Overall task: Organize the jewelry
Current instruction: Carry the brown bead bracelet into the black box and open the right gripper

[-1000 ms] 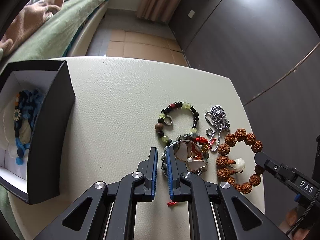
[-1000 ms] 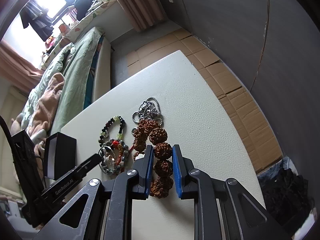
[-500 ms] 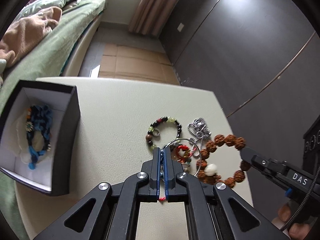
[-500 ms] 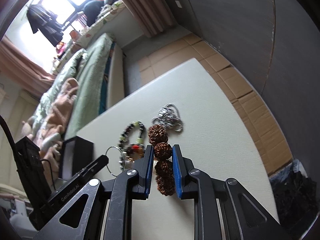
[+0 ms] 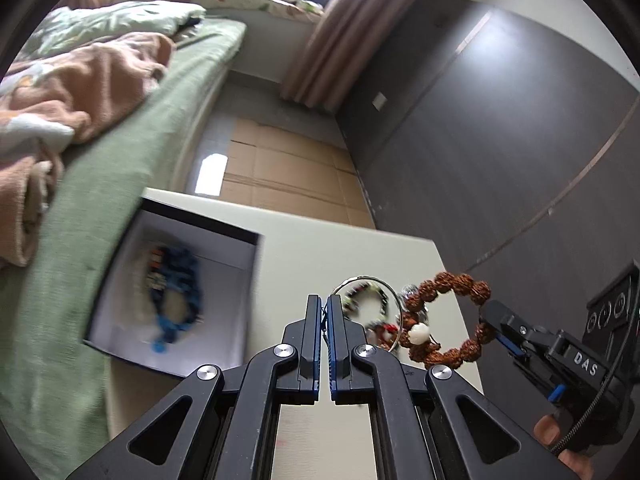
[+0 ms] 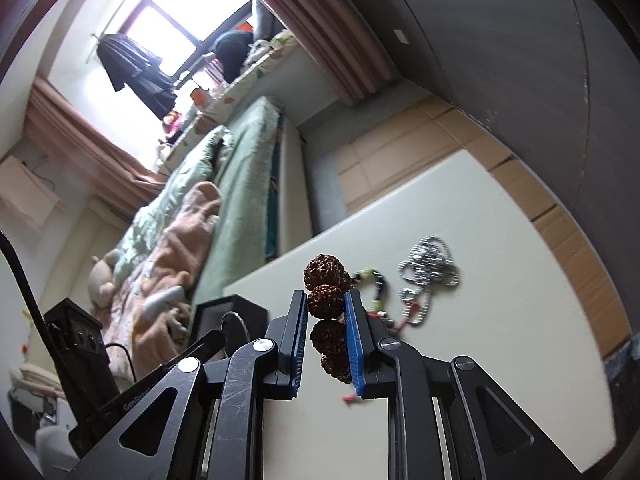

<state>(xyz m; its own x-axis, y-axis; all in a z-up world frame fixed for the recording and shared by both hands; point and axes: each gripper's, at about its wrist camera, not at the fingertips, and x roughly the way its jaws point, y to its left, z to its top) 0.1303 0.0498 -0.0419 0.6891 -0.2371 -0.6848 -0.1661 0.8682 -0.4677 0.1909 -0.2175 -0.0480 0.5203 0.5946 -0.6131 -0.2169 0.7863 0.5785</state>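
Note:
My left gripper [image 5: 324, 304] is shut on a thin silver bangle [image 5: 394, 300] and holds it above the cream table [image 5: 312, 256], to the right of the open black box [image 5: 256, 276]. The box holds a blue beaded bracelet [image 5: 180, 288]. My right gripper [image 6: 326, 306] is shut on a brown seed-bead bracelet [image 6: 326, 300], lifted off the table; the bracelet also shows in the left wrist view [image 5: 444, 320] with one white bead. A silver chain [image 6: 428, 270] and a green-and-black bead bracelet [image 6: 374, 284] lie on the table [image 6: 460, 208].
A bed with green sheets and a pink blanket [image 5: 80, 92] stands left of the table. A dark wall [image 5: 500, 140] runs on the right. Cardboard sheets [image 5: 280, 164] cover the floor beyond the table's far edge.
Both grippers have risen from the table, each carrying its piece. The left gripper closed on the bangle and has swung left toward the box. The right gripper lifted the seed-bead bracelet.

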